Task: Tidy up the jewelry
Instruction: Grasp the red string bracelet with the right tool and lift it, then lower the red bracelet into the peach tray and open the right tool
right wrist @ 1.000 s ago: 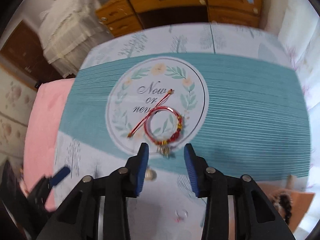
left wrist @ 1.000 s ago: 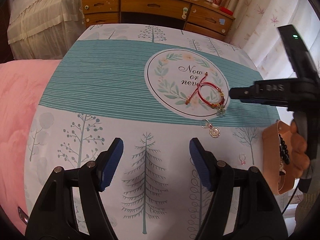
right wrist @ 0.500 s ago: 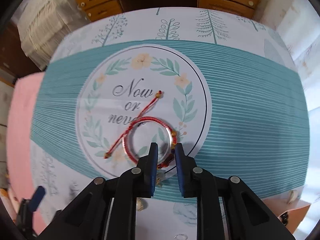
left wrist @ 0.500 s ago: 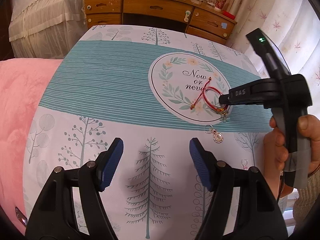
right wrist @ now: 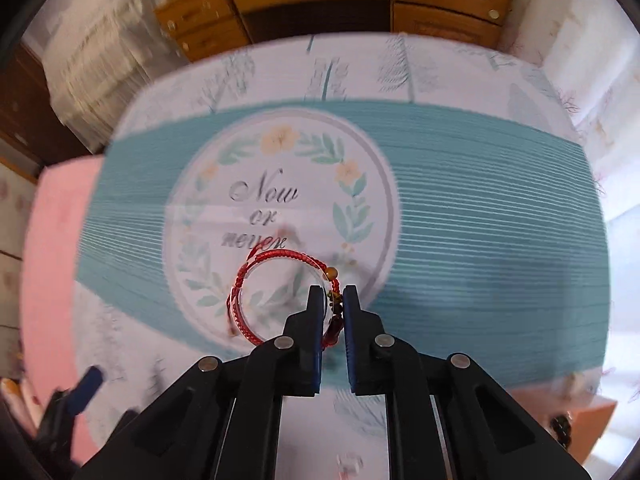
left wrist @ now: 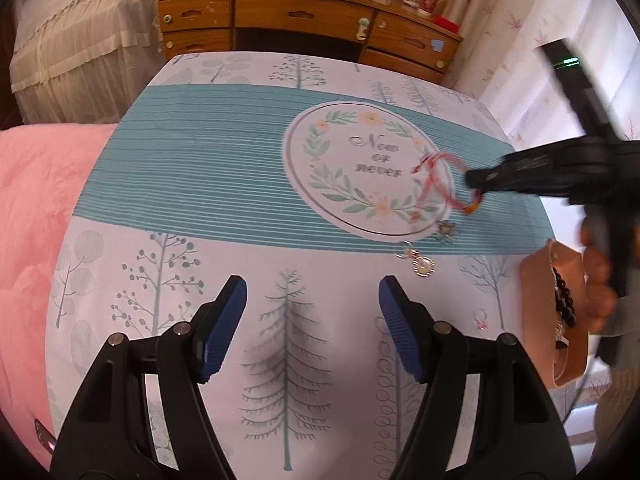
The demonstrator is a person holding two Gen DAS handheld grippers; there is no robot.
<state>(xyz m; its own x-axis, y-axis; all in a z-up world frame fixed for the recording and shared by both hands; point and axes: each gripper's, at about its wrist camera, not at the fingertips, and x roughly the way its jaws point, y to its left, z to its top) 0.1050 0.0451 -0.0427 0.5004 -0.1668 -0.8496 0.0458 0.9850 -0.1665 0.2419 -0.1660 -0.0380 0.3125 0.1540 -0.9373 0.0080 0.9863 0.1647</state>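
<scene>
My right gripper (right wrist: 333, 292) pinches the beaded part of a red cord bracelet (right wrist: 276, 258), its jaws still closing with the beads between the pads. The bracelet (left wrist: 440, 184) hangs blurred just above the round "Now or never" print, at the right gripper's (left wrist: 476, 180) tip. A pearl pendant (left wrist: 423, 266), a small flower charm (left wrist: 446, 230) and a tiny pink ring (left wrist: 480, 318) lie on the tablecloth nearby. My left gripper (left wrist: 312, 292) hovers open and empty over the tree print at the table's near side.
A tan tray (left wrist: 536, 280) holding a black bead bracelet (left wrist: 564, 300) sits at the table's right edge, beside the hand holding the right gripper. A pink blanket (left wrist: 32, 200) lies left of the table. A wooden dresser (left wrist: 304, 16) stands behind it.
The right gripper came down onto the red bracelet, closed on its beaded part and lifted it, dragging it to the right. The left gripper stayed where it was, open.
</scene>
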